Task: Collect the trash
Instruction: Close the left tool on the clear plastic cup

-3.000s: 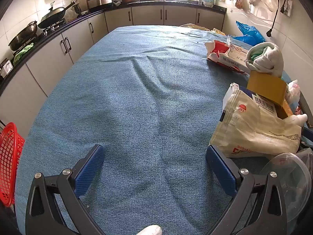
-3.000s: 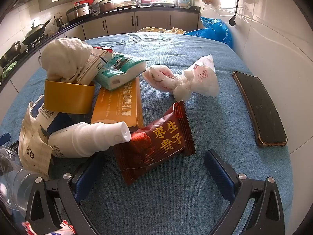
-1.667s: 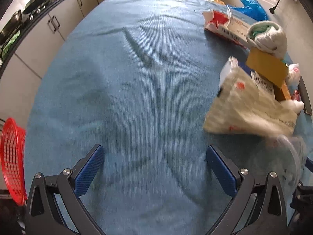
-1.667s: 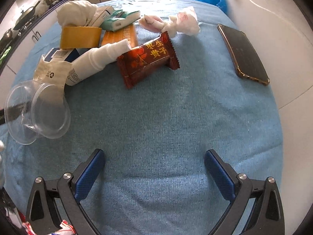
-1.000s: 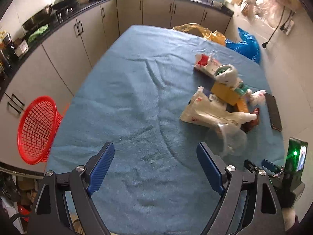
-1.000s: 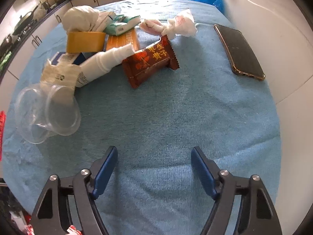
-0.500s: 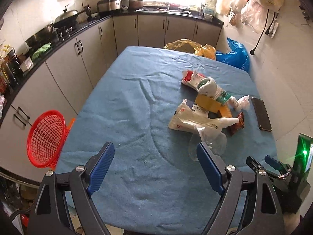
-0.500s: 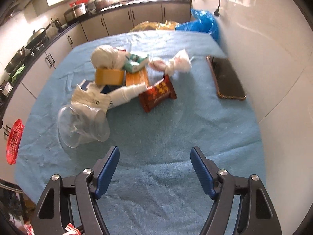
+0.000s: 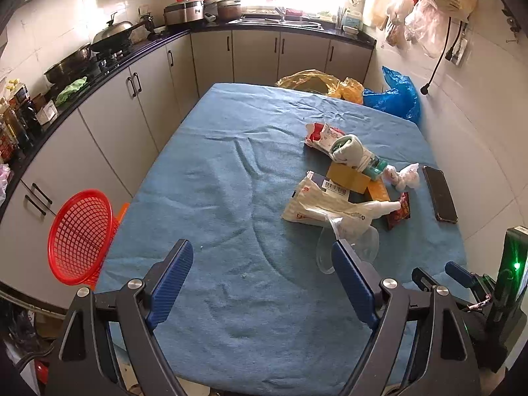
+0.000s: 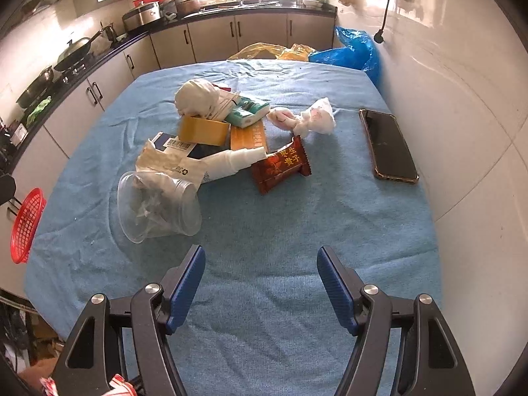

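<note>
A heap of trash lies on the right half of the blue-clothed table [image 9: 231,198]: a clear plastic cup [image 10: 158,206] on its side, a white bottle [image 10: 231,161], a red-brown snack wrapper [image 10: 282,165], a crumpled white bag [image 10: 310,118], a paper bag [image 9: 316,208], a tan box [image 10: 203,130] and a green tissue pack [image 10: 247,114]. My left gripper [image 9: 260,247] hangs open high above the table's near edge, holding nothing. My right gripper [image 10: 260,250] is also well above the near edge; its jaws are closing with nothing between them.
A black phone [image 10: 389,145] lies near the wall on the right. A red mesh basket [image 9: 79,236] hangs off the table's left side. Kitchen cabinets and a counter with pots run along the left and back. Blue and yellow bags sit beyond the far edge.
Both grippers have risen and drawn back from the table, so the whole tabletop and the red basket now show. The right jaws have narrowed a little. The trash has not moved.
</note>
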`<action>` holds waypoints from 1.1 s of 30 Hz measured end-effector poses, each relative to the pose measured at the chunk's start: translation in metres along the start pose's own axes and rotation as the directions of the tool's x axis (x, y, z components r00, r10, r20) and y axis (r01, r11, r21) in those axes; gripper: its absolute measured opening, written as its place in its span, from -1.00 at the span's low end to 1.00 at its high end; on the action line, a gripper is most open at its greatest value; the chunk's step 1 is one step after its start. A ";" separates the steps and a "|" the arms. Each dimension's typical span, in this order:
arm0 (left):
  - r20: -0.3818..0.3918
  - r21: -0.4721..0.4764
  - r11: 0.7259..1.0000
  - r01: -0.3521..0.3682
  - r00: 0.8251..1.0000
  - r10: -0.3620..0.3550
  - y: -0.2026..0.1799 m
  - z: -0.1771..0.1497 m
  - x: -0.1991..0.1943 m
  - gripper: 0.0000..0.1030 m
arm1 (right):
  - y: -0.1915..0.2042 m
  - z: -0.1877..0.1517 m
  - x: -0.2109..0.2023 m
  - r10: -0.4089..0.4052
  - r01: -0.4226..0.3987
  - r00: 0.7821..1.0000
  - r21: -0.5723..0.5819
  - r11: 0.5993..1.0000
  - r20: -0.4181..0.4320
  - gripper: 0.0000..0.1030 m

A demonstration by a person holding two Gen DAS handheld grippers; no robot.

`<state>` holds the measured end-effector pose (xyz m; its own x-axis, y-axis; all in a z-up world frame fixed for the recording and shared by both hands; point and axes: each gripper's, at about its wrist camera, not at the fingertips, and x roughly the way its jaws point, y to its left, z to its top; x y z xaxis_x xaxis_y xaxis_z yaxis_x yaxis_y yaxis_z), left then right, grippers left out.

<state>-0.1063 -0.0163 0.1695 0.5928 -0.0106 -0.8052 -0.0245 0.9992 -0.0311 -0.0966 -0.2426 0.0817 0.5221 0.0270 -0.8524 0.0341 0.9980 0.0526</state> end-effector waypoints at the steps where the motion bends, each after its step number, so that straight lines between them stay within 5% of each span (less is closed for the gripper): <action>1: -0.004 0.001 1.000 0.001 1.000 -0.001 0.000 0.000 0.001 0.65 | -0.001 0.001 0.001 0.001 -0.001 1.000 0.004 1.000 -0.001 0.45; 11: -0.035 0.000 1.000 0.003 0.999 -0.003 -0.002 0.002 0.011 0.65 | -0.009 0.002 0.013 0.019 -0.018 1.000 0.036 0.999 -0.024 0.45; 19: -0.100 -0.035 0.998 0.059 0.993 -0.062 -0.001 0.003 0.032 0.65 | -0.016 0.000 0.030 0.020 -0.016 0.996 0.045 0.999 -0.088 0.44; 22: -0.125 -0.035 0.995 0.095 0.987 -0.099 -0.005 0.005 0.041 0.65 | -0.022 -0.003 0.034 0.021 -0.015 0.994 0.059 0.998 -0.107 0.30; 26: -0.166 0.003 0.986 0.167 0.972 -0.164 -0.020 0.010 0.059 0.65 | -0.032 -0.008 0.041 0.028 -0.015 0.991 0.094 0.995 -0.131 0.30; 33: -0.289 -0.002 0.956 0.294 0.915 -0.282 -0.044 0.020 0.111 0.64 | -0.047 -0.013 0.048 0.031 -0.008 0.986 0.138 0.990 -0.166 0.30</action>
<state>-0.0234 -0.0608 0.0931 0.3163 -0.3024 -0.8992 0.1488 0.9519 -0.2678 -0.0843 -0.2871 0.0313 0.3740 0.0667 -0.9250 0.1477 0.9804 0.1304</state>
